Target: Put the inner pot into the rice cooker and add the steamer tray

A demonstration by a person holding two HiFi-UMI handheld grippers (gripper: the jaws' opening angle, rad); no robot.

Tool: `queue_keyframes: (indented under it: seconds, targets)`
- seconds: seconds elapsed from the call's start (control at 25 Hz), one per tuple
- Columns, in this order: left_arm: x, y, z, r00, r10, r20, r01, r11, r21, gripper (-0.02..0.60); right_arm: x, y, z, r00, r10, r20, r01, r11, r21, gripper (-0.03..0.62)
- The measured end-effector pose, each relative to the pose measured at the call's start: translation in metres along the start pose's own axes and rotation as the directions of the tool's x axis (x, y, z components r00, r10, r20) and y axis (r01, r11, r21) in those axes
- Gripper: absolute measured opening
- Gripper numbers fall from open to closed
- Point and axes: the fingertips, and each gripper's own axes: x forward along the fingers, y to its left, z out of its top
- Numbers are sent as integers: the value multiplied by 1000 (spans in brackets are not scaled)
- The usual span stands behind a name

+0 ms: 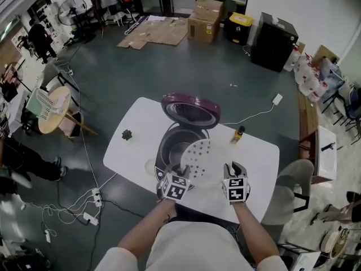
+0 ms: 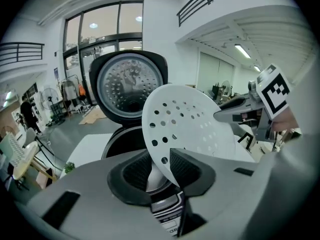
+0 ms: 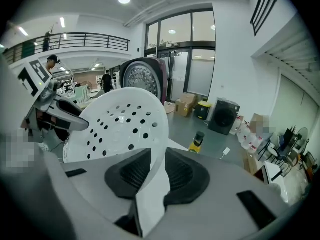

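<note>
As the steamer tray is off the desk and hangs tilted over the near right side of the rice cooker, I log the step in hand as the second one: adding the tray. Grey metal shows inside the cooker's mouth. I take it to be the inner pot, already seated, but the gripper views do not confirm this.

Tray: white, round, perforated, carried between both grippers, its face leaning toward the open lid.

Left gripper: fingers partly closed and clamped on the tray's near rim, which runs down between the ribbed pads.

Right gripper: fingers likewise partly closed, pinching the rim on the opposite side. Neither gripper touches the cooker.

Next move, my judgement: bring the tray level, centre it over the mouth, lower it until its rim rests on the pot's edge, then let go on both sides together. If lowered tilted, one edge could dip inside and jam.

Surroundings: the cooker stands mid-desk, lid upright behind it. A small yellow-and-black bottle stands to its right and a small green plant to its left, both well apart from the tray. A white cable trails off the far edge.
</note>
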Motion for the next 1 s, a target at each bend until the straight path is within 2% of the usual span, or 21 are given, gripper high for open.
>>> queue_keyframes:
  seconds: [0.28,0.44,0.76,1.0]
  targets:
    - [-10,48,-12,998,65,14,-65,997,-33,127,31,38,26,999,40,8,-40,998,-43,100]
    - [-8,76,-13,995,92,32,-91,995,-27,127,47,57,42,998,55,8,-54,997,-59,101]
    - [10,117,-29,993,112,-37,-112,994,2,139,87,83,51,997,69,-41,-73,990,-124,112]
    - [32,130,-55,983,116,-139,-108,992,59,158,108,95,31,991,57,-121,-74,988,-138,119]
